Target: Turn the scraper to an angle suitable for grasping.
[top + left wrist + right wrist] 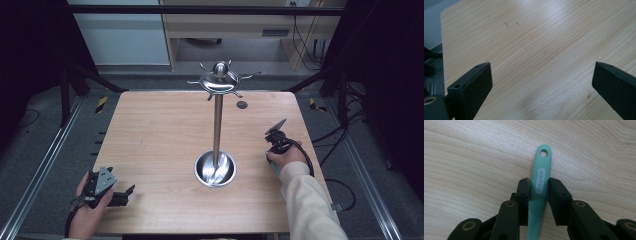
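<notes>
Handle point(541, 182) between right gripper point(539, 185) jaws — clamped.

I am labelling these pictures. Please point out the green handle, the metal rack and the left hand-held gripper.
green handle point(541, 182): right gripper view, printed middle.
metal rack point(217, 125): high view, upright pole.
left hand-held gripper point(541, 82): left gripper view, midway between open jaws.

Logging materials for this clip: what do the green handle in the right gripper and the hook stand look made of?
Green handle: likely matte silicone or plastic, judging by its even mint colour, hanging hole and moulded logo. Hook stand: polished metal, probably stainless steel, with mirror-like reflections.
</notes>
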A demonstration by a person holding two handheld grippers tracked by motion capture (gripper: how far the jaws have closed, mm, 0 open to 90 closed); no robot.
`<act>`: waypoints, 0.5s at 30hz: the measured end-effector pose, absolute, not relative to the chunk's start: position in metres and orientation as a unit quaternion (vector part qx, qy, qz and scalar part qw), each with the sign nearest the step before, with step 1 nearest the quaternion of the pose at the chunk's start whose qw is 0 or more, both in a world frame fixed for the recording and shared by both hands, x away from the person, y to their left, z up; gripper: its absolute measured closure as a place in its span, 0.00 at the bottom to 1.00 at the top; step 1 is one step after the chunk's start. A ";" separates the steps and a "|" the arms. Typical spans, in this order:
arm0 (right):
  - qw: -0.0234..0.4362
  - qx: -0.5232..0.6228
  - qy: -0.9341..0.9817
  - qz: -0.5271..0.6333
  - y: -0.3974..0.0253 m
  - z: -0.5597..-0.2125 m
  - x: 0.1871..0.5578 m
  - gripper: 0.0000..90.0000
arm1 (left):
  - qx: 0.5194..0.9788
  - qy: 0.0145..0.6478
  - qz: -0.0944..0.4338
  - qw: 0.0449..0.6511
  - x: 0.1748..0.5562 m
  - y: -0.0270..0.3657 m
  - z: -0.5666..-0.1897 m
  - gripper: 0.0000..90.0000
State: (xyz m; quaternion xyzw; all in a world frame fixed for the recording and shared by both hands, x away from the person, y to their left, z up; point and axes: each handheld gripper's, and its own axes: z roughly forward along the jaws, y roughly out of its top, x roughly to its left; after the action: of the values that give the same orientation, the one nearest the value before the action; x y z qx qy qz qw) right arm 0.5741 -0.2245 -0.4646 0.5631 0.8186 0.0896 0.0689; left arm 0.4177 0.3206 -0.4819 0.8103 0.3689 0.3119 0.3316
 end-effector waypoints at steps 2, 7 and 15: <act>0.069 0.563 0.819 0.089 -0.224 -0.465 0.574 0.79 | 0.811 0.369 0.312 0.331 0.418 0.320 -0.482 0.03; 0.069 0.563 0.819 0.089 -0.225 -0.466 0.575 0.79 | 0.811 0.369 0.312 0.331 0.418 0.320 -0.482 0.03; 0.069 0.570 0.814 0.094 -0.224 -0.466 0.573 0.81 | 0.812 0.368 0.310 0.330 0.418 0.320 -0.482 0.03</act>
State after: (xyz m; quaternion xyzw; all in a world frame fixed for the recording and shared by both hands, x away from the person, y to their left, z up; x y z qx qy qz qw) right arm 0.5732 -0.2241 -0.4661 0.5696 0.8136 0.0937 0.0694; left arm 0.4181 0.3203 -0.4821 0.8121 0.3677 0.3103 0.3302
